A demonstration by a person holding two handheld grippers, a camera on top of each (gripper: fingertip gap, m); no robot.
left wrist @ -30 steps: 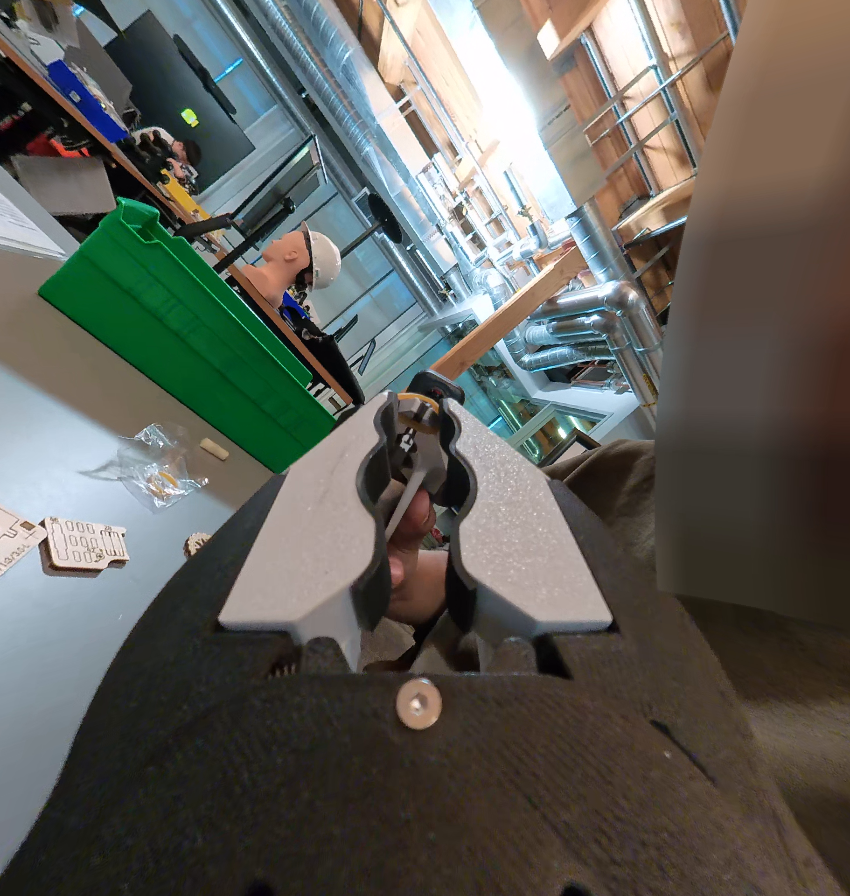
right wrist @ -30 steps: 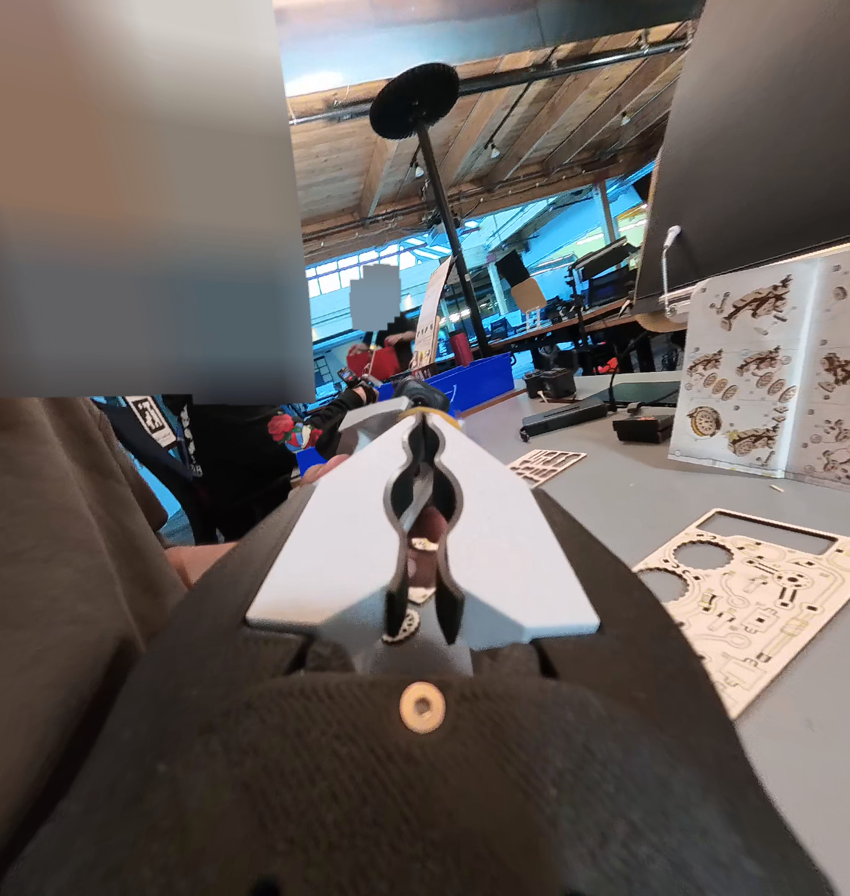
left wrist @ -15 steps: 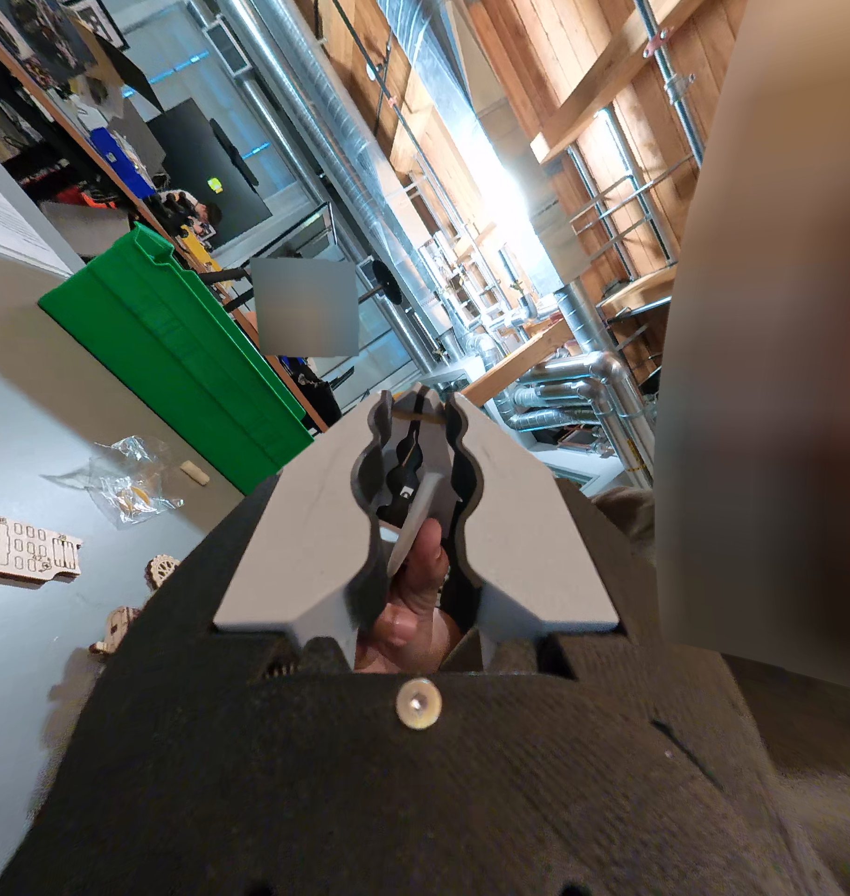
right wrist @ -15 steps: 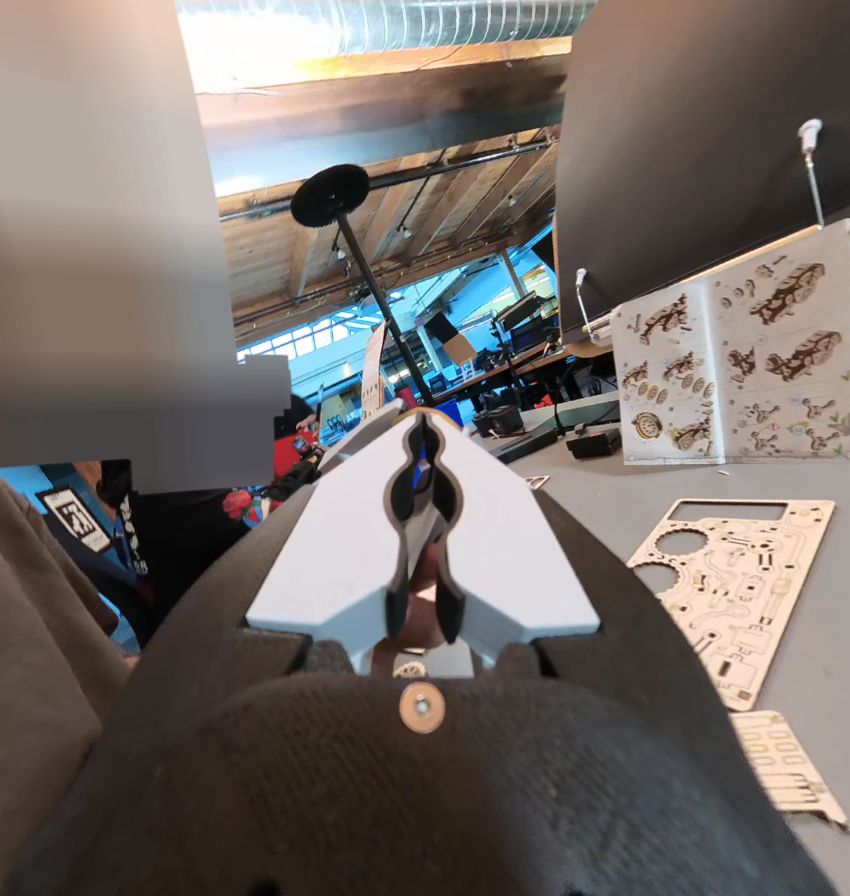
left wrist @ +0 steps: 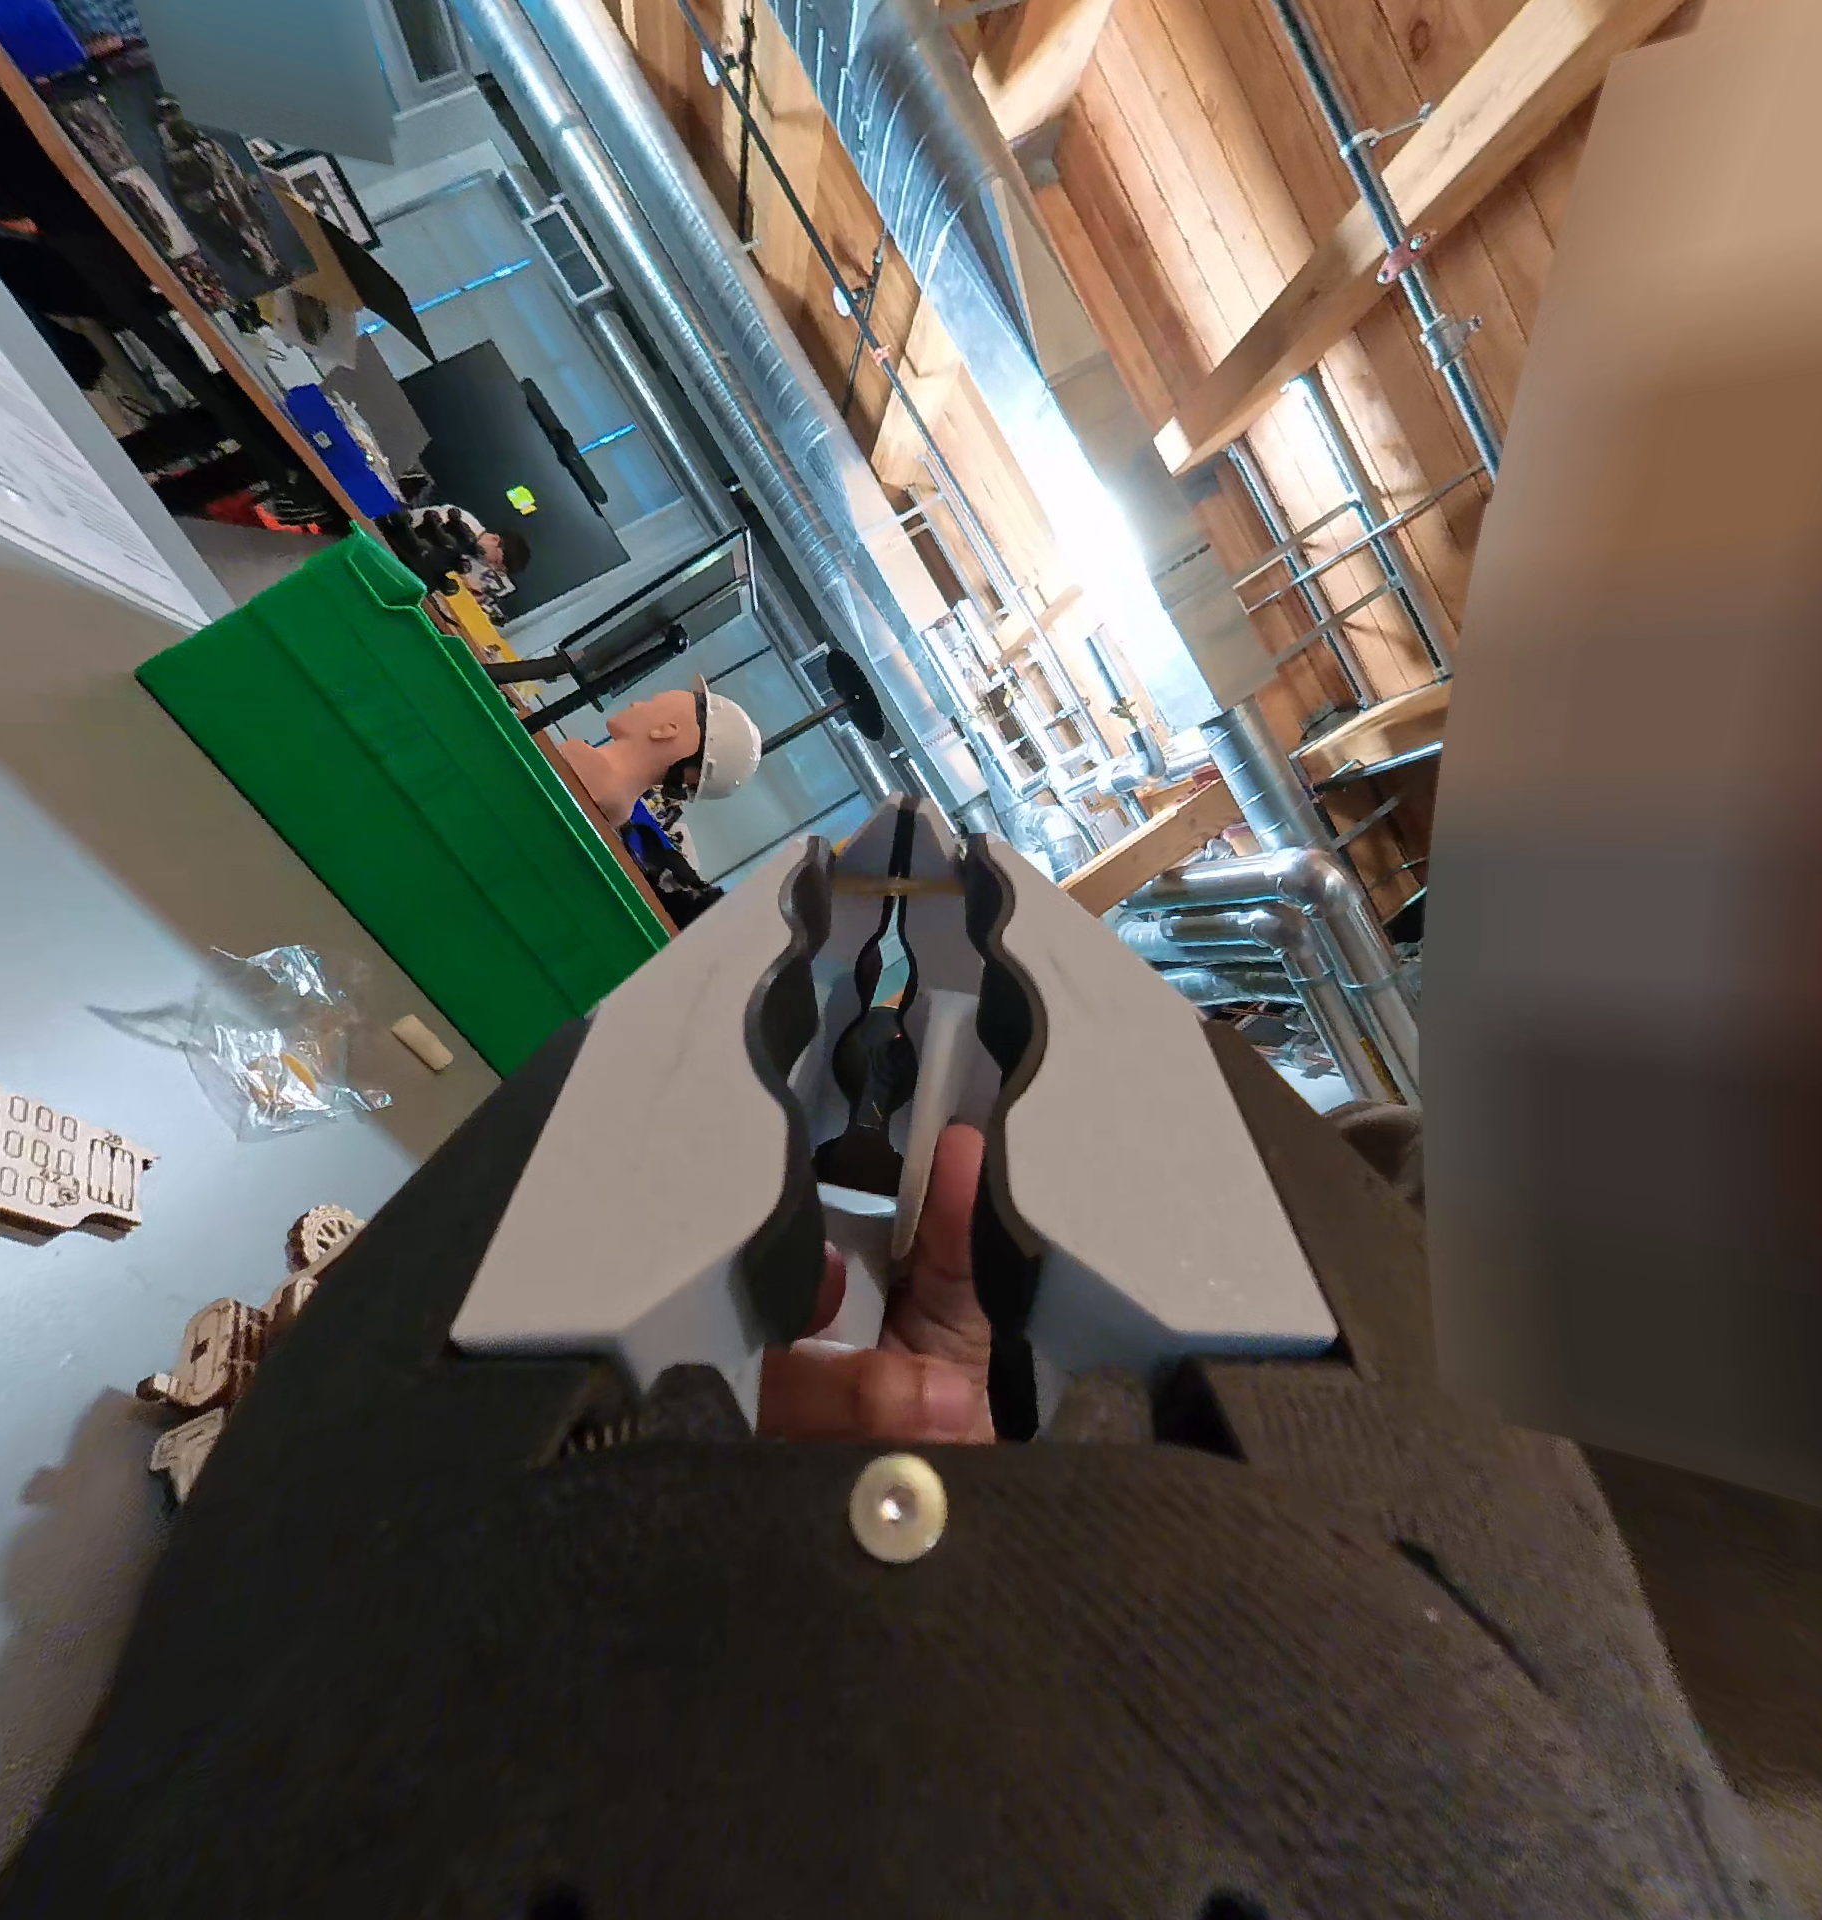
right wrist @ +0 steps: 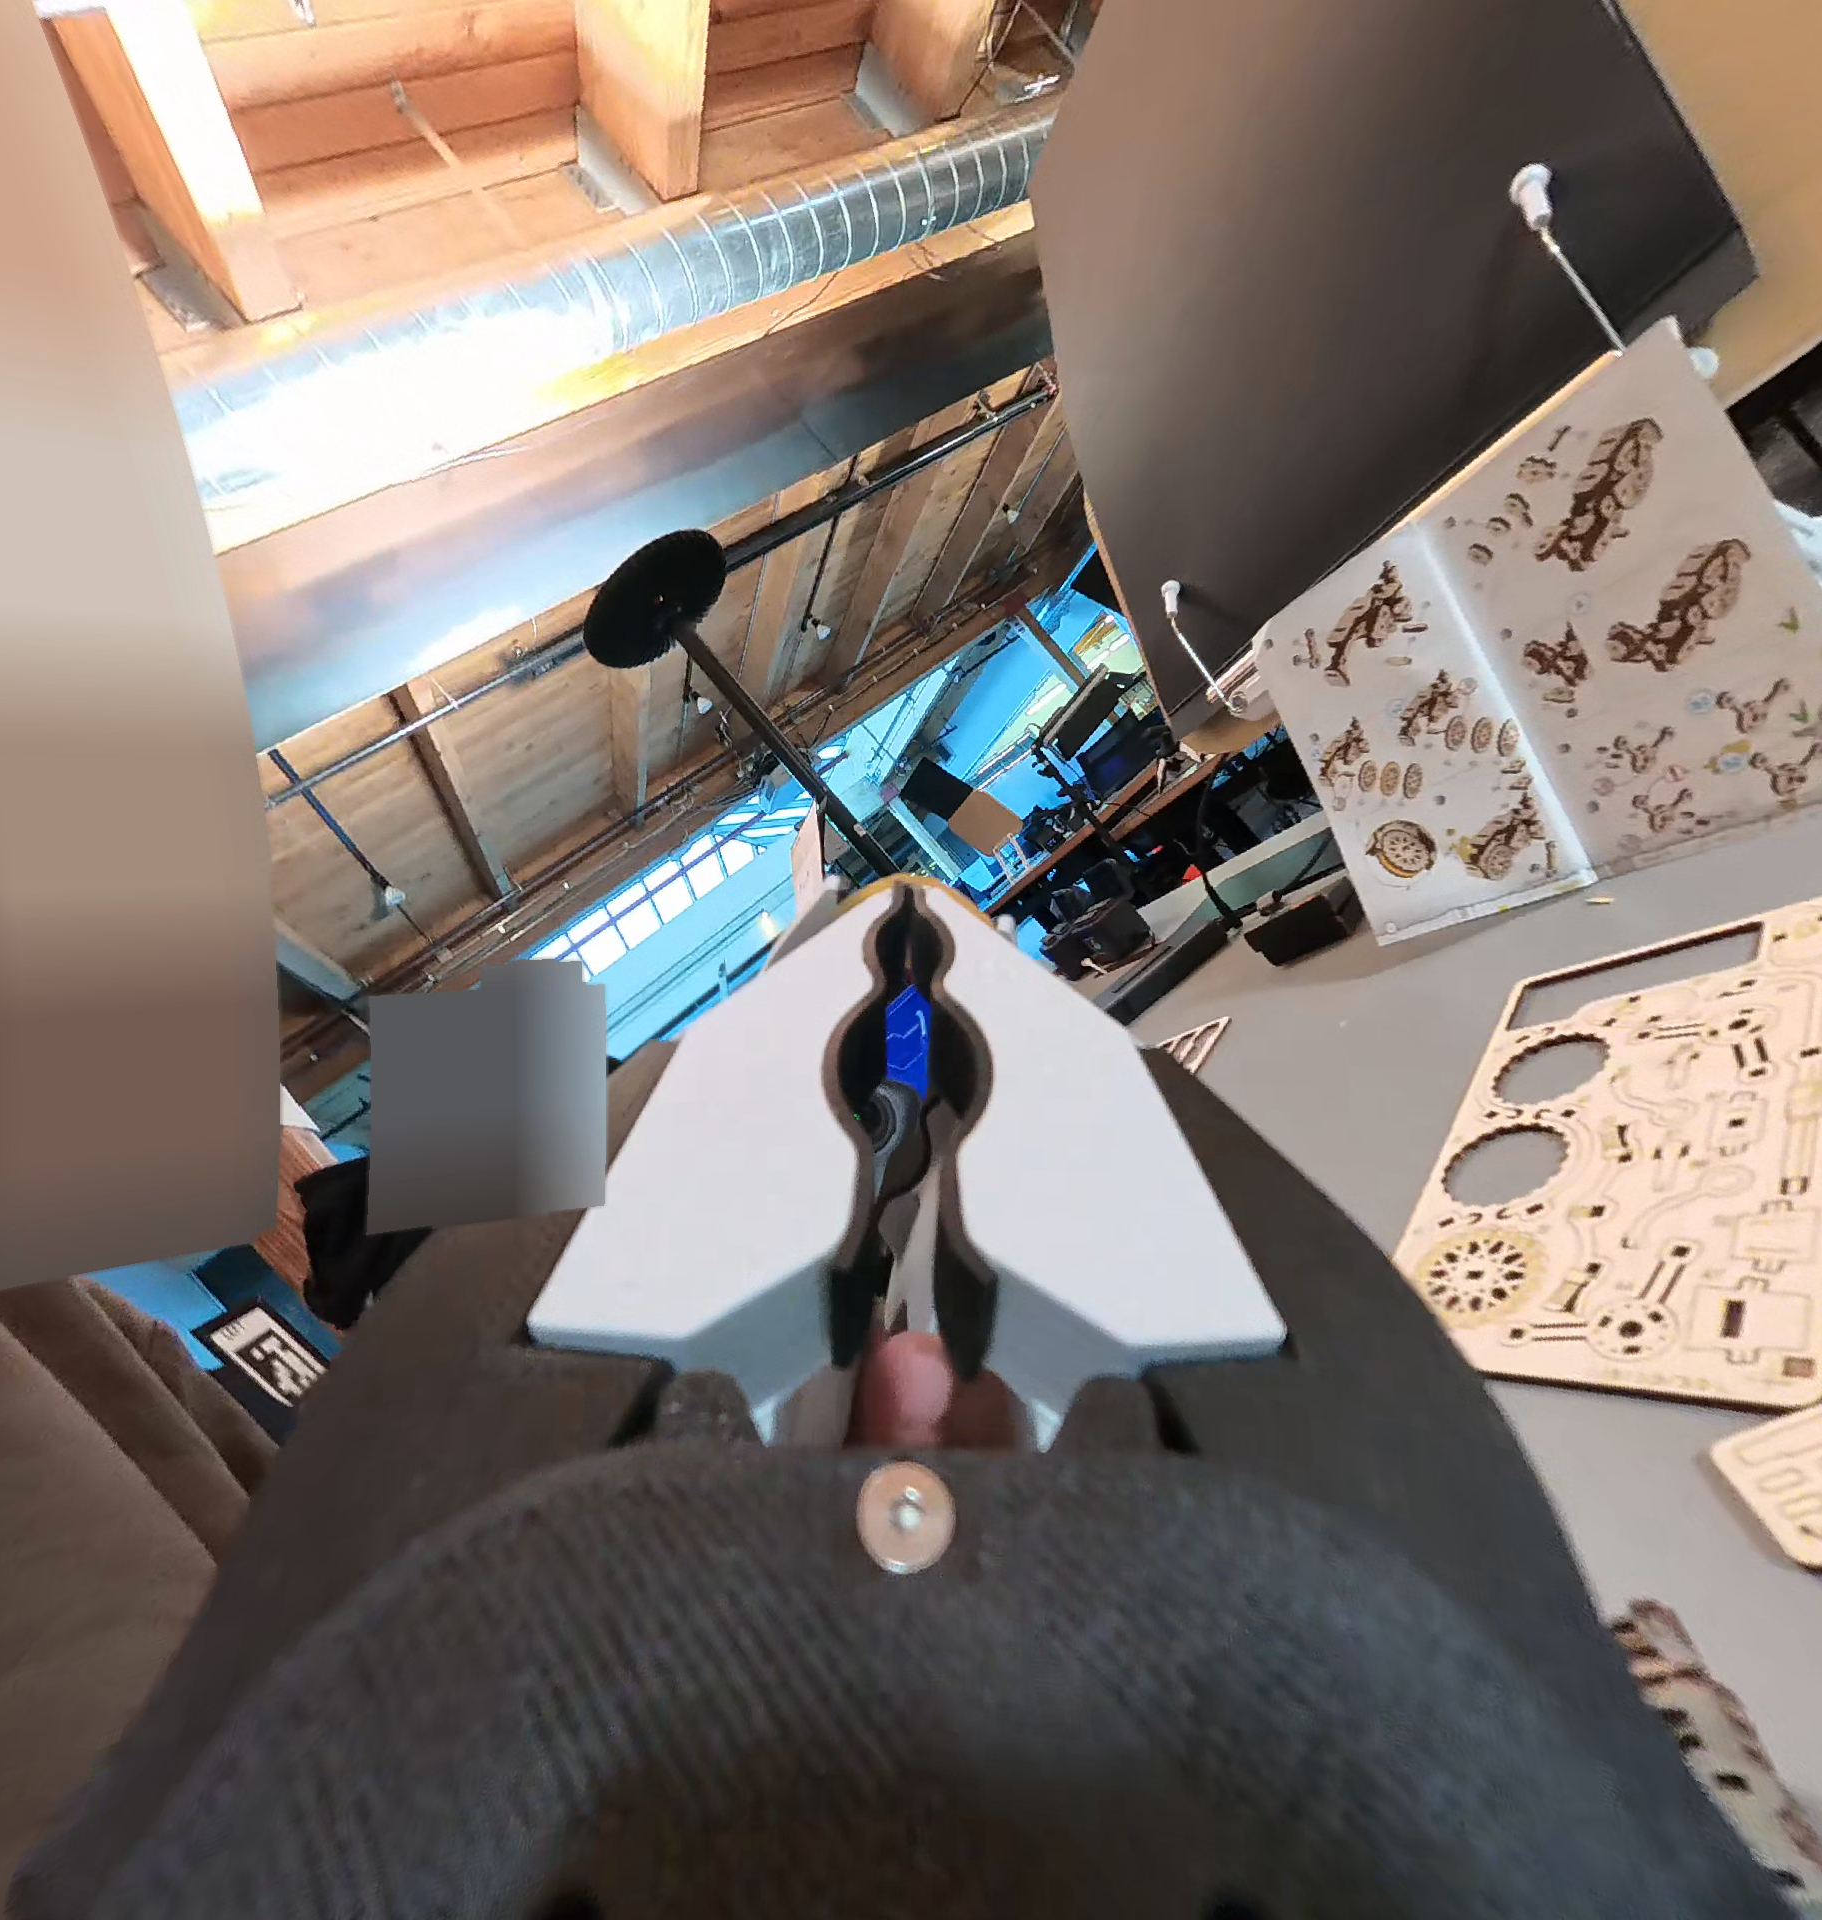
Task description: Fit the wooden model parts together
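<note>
Both grippers are raised off the table and point at each other, tip to tip. In the left wrist view my left gripper (left wrist: 894,883) has its jaws apart. The shut tip of my right gripper sits between its fingertips. A thin yellowish strip (left wrist: 891,886) lies across that gap; I cannot tell whether it is gripped. In the right wrist view my right gripper (right wrist: 907,902) is shut, with the same yellowish strip (right wrist: 902,883) at its tip. Loose wooden model parts (left wrist: 315,1236) lie on the grey table. A punched wooden parts sheet (right wrist: 1655,1153) lies to the right.
A green bin (left wrist: 398,790) and a clear plastic bag (left wrist: 273,1039) are at the left. A smaller wooden sheet piece (left wrist: 45,1164) lies near them. An open instruction booklet (right wrist: 1572,665) stands at the right. A blurred wooden piece (right wrist: 1696,1714) shows at the lower right. The tips of both grippers are at nearly the same place.
Both grippers have tilted upward, so more ceiling shows. They stay tip to tip. The left jaws stand slightly wider apart than a second ago.
</note>
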